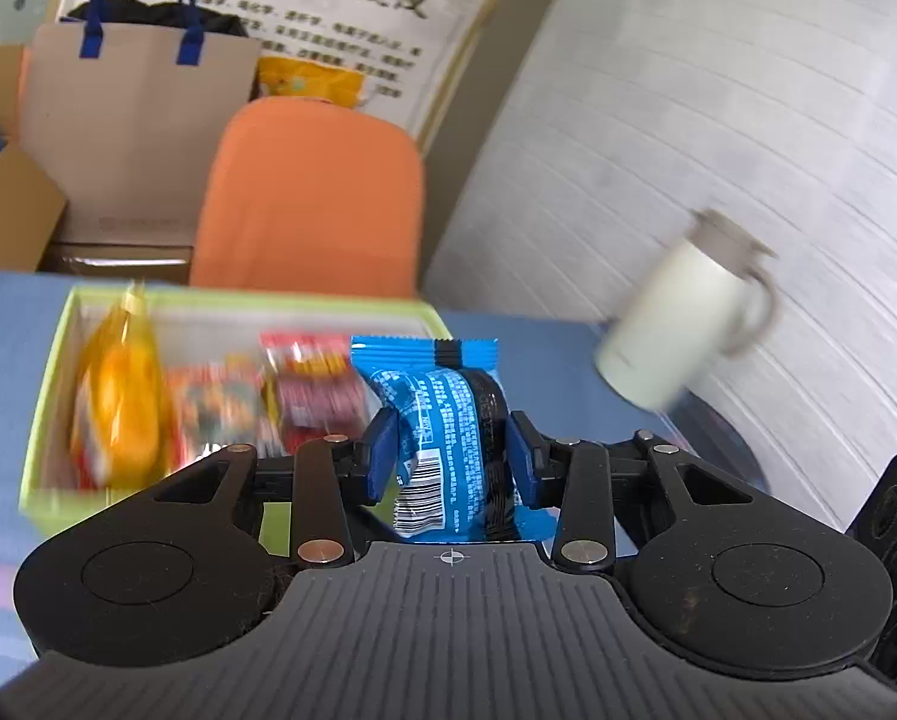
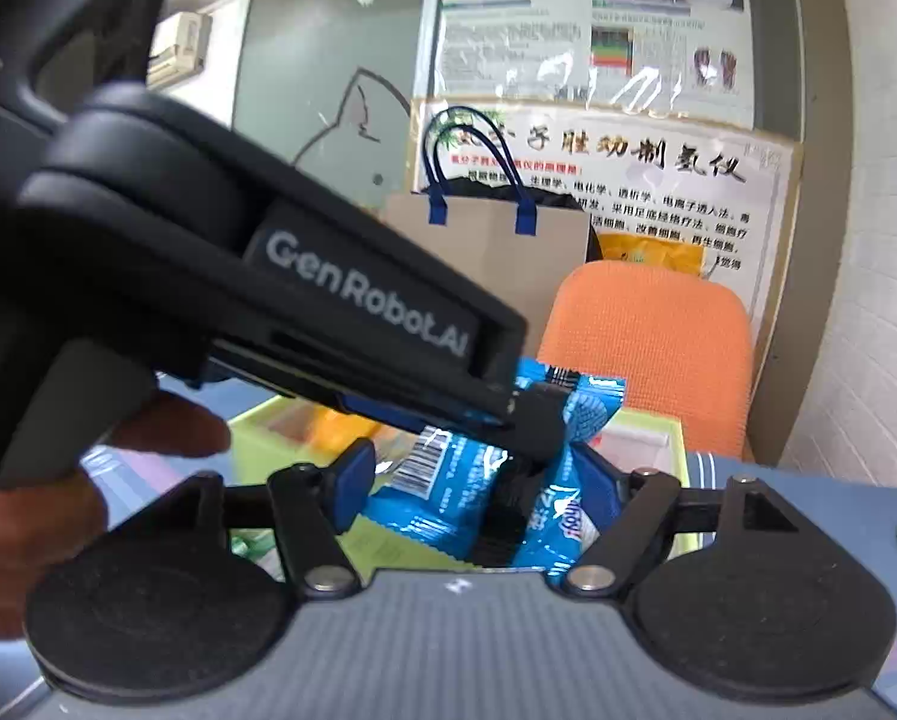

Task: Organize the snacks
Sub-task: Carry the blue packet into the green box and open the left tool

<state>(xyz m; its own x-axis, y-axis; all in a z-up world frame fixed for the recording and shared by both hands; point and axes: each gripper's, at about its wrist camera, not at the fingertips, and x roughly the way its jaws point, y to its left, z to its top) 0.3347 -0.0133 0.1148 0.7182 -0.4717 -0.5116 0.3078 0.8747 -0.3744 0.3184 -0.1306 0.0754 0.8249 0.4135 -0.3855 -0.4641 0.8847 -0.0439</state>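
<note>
Pinching a blue snack packet (image 1: 448,432) across its middle, the left claw (image 1: 451,456) is closed on it — blue pads (image 1: 382,456) press in from both sides, and the packet stands upright between them with its barcode toward the camera and its crimped top edge above the fingertips. Just beyond it sits a green box (image 1: 43,420) on the blue desk (image 1: 10,324), holding an orange packet (image 1: 118,408) at its left side and red packets (image 1: 316,390) toward its right; these are blurred. A white jug (image 1: 682,324) stands on the desk to the right, well apart from the box. Behind the desk are an orange chair (image 1: 310,192), a paper bag (image 1: 136,120) with blue handles, and a poster (image 1: 352,6) on the wall.

From the right wrist view, the right claw (image 2: 478,480) is spread wide, its left blue pad (image 2: 349,486) clear of the packet (image 2: 442,498) — whether the right finger touches it I cannot tell, since the packet hides it. The left claw's black body (image 2: 268,276) crosses the view from the upper left, its tip on the packet, which hangs over the green box (image 2: 250,432). A hand (image 2: 88,480) shows at the left edge.
</note>
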